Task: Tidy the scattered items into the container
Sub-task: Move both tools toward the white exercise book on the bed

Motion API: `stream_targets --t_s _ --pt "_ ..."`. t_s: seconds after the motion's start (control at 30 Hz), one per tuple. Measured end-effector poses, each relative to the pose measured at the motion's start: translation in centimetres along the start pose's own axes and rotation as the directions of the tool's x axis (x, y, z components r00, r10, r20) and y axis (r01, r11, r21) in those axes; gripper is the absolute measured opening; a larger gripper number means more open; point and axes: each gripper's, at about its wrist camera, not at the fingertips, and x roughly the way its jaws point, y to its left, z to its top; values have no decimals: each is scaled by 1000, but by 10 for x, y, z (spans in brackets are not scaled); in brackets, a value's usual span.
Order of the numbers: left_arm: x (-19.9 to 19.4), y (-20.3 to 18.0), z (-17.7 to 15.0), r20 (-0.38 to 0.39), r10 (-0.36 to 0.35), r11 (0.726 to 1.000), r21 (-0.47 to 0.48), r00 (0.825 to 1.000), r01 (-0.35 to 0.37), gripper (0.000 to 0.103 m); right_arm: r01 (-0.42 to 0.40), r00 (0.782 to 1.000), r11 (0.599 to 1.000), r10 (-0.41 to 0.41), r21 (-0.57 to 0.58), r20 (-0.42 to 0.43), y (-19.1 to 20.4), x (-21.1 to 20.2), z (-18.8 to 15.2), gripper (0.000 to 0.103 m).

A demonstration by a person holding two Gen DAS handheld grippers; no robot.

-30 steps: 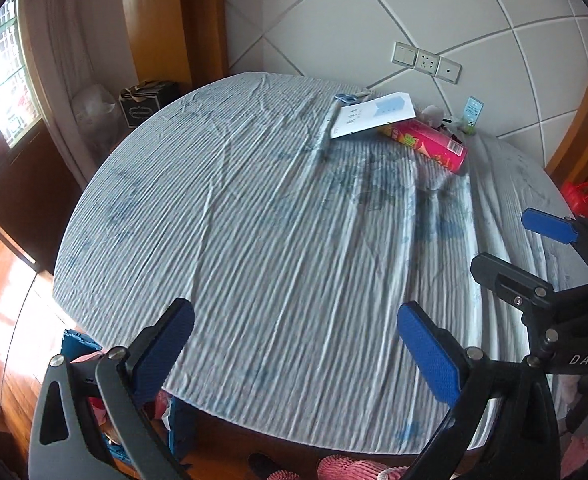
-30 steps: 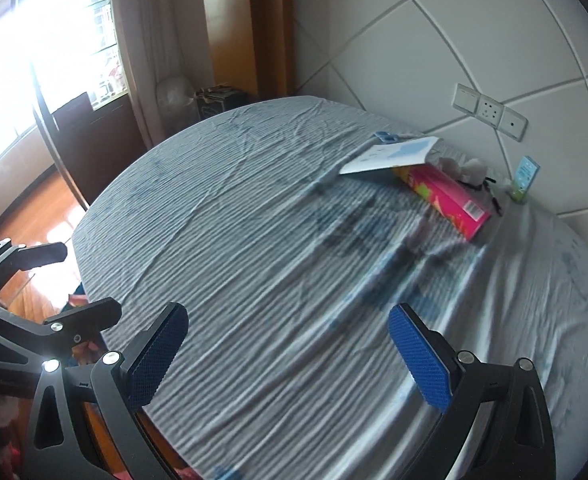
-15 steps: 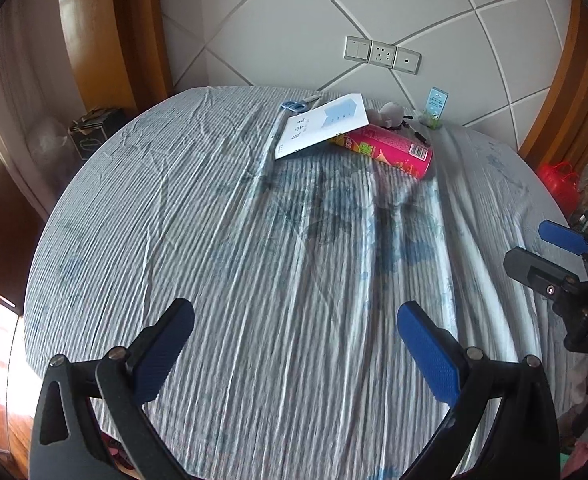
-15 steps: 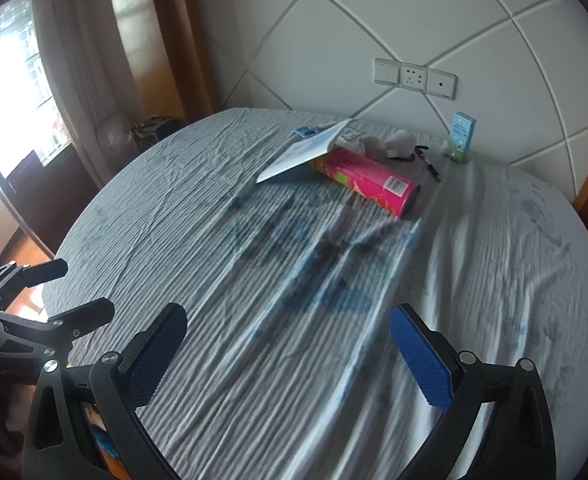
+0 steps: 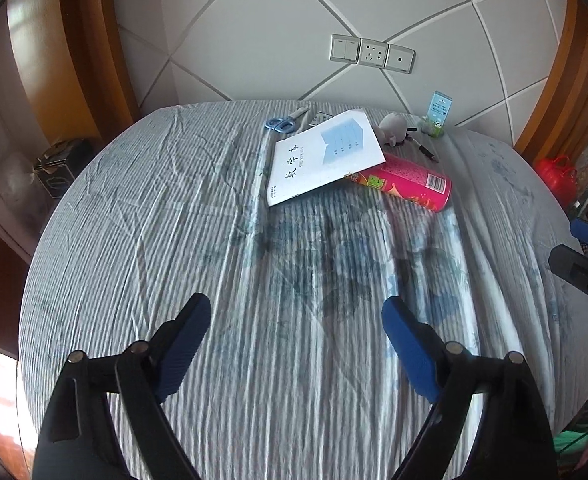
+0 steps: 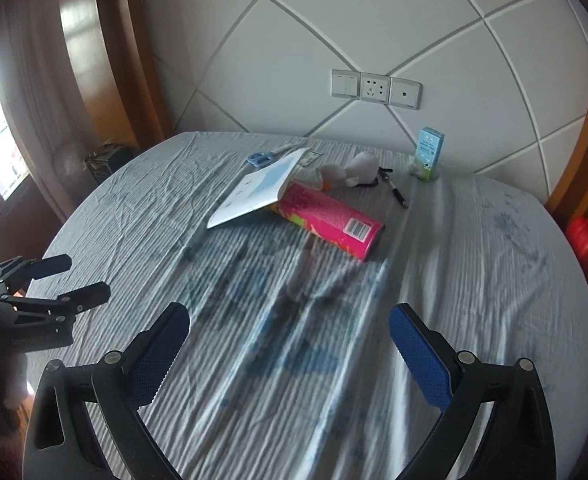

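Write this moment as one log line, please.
left gripper: closing, nothing between fingers | right gripper: open, empty | notebook: leaning on pink can

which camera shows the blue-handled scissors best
The left wrist view: the blue-handled scissors lie fully visible beside the white exercise book. In the right wrist view that book hides part of them.
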Motion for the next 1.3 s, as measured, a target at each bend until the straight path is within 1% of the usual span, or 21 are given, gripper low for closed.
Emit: stream_targets --t_s 0.07,0.13,0.23,0.37,0.47,0.53,0.63,0.7,0.8,1.0,1.1,1.17,1.3 --pt "11 0 10 1 6 1000 -3 1000 -6 89 -15 1000 1000 15 -8 -6 -5 13 9 101" --pt "24 2 20 -10 9 1000 -2 1000 -10 89 -17 1000 1000 17 -7 -16 -9 28 18 95" --pt "44 6 34 -36 24 1000 7 999 -24 89 -46 998 999 47 9 -41 -12 49 32 94" --pt "73 14 49 -52 10 999 36 999 -8 89 -33 998 999 34 21 -49 -12 75 51 94" --pt "102 22 55 -81 -9 999 52 997 13 89 -33 998 998 37 59 -54 -17 95 63 94" --pt "121 26 59 -96 -24 998 59 995 30 89 -19 997 997 25 75 -70 -19 112 70 94" --pt "149 30 67 -127 -44 996 67 991 53 89 -34 996 995 42 95 -82 -19 136 82 95" --pt "167 30 71 -142 -53 994 84 988 65 89 -24 995 996 32 87 -92 -16 149 89 95" --pt "190 29 77 -149 -60 992 99 987 75 89 -9 995 998 15 65 -101 -12 171 98 95" --pt "230 28 98 -139 -73 992 96 988 87 89 -8 993 996 18 86 -118 -22 209 113 96" --pt "244 22 105 -127 -86 989 111 988 100 89 5 992 996 6 88 -127 -28 226 122 100" --pt "251 19 107 -120 -85 988 122 989 100 89 3 992 996 8 89 -123 -30 235 128 100" --pt "261 15 109 -111 -108 983 136 988 123 89 -27 993 995 39 101 -114 -32 256 143 101"
